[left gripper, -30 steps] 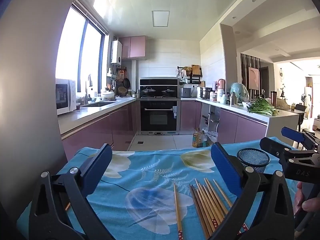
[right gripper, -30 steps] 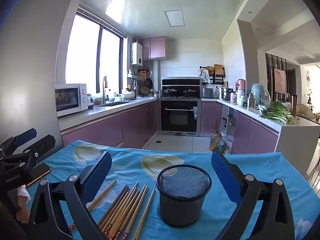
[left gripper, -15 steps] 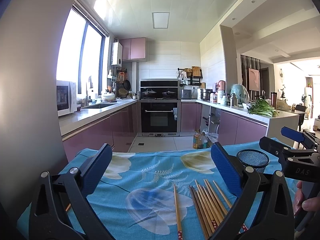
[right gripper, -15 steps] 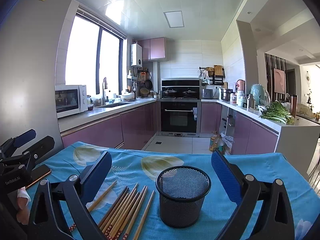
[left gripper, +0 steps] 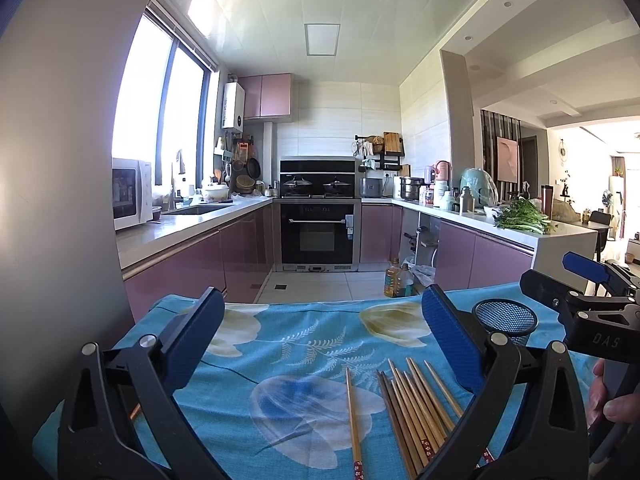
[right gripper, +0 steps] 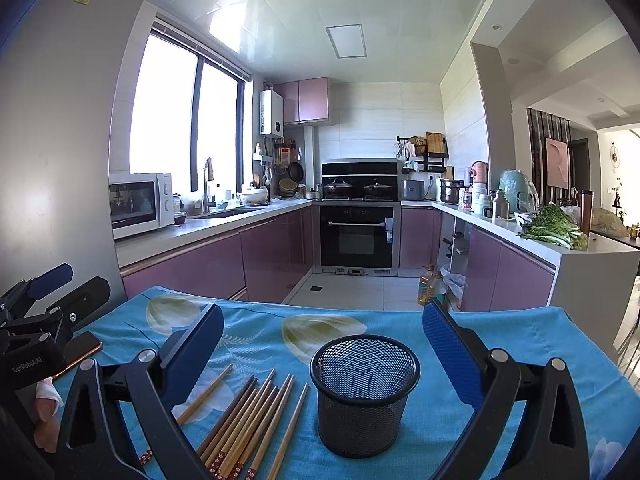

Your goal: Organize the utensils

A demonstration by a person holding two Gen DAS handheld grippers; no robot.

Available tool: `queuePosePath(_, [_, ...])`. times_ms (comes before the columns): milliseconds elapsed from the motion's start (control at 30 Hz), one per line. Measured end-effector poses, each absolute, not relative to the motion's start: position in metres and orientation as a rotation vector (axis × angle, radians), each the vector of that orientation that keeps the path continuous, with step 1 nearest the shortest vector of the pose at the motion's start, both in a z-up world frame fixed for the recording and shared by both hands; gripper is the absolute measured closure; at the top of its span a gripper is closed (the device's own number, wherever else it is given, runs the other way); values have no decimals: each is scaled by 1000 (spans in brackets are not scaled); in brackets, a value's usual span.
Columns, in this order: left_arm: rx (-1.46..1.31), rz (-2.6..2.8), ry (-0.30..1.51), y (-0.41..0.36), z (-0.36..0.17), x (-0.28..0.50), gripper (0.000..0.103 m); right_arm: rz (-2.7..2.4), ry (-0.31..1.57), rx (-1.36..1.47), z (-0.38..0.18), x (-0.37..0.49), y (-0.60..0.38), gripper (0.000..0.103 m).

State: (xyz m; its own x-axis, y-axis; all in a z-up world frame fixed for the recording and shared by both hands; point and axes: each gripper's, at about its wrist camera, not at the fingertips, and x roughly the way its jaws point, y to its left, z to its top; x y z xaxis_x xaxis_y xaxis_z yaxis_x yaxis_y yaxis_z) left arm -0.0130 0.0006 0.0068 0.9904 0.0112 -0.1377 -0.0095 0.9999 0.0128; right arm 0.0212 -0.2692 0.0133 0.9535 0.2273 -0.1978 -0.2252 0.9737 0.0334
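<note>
Several wooden chopsticks [left gripper: 412, 408] lie side by side on the blue flowered tablecloth [left gripper: 304, 344], with one more chopstick [left gripper: 353, 420] apart to their left. The same bundle of chopsticks [right gripper: 250, 420] shows in the right wrist view, left of a black mesh cup [right gripper: 364, 392] that stands upright and empty. My left gripper [left gripper: 320, 320] hovers open above the cloth, nothing between its blue pads. My right gripper [right gripper: 322, 336] is open too, held just behind and above the mesh cup. The mesh cup [left gripper: 505, 322] also appears at the right in the left wrist view.
A phone [right gripper: 82, 354] lies on the cloth at the left edge. Past the table's far edge is a kitchen floor with oil bottles [right gripper: 430, 290], purple cabinets [right gripper: 224, 260] and an oven [right gripper: 358, 236]. A grey fridge wall [right gripper: 52, 140] rises at the left.
Both views have tilted slightly, so the kitchen sits a little lower in frame. Chopsticks and cup have not moved, and both grippers stay open.
</note>
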Motion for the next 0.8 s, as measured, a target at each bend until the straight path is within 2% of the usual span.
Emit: queuePosePath(800, [11,9,141,1,7,-13,6,232,196,11,13,18,-267,7])
